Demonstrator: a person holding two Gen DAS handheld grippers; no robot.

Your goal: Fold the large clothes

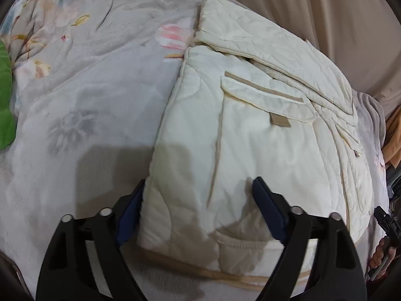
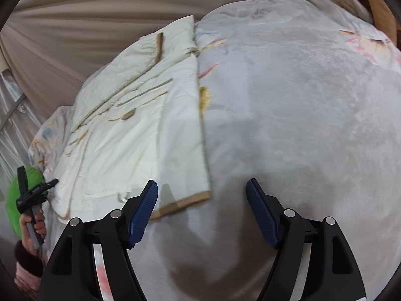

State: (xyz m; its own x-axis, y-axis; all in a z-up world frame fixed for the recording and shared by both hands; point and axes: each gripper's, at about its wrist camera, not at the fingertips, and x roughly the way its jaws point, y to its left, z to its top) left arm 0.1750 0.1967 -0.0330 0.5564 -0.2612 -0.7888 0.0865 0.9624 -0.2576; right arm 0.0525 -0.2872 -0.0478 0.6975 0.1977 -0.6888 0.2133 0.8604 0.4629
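A cream quilted jacket with tan trim lies folded on a grey floral blanket. Its sleeve is folded across the upper part. My left gripper is open and hovers over the jacket's near hem, its fingers straddling the left bottom corner. In the right wrist view the jacket lies at the left and my right gripper is open, just past the jacket's tan-trimmed bottom corner, over the blanket. The left gripper also shows in the right wrist view, held in a hand.
A green cloth lies at the blanket's left edge. Beige curtains hang behind. An orange cloth sits at the right. The right gripper's handle and hand show at the lower right.
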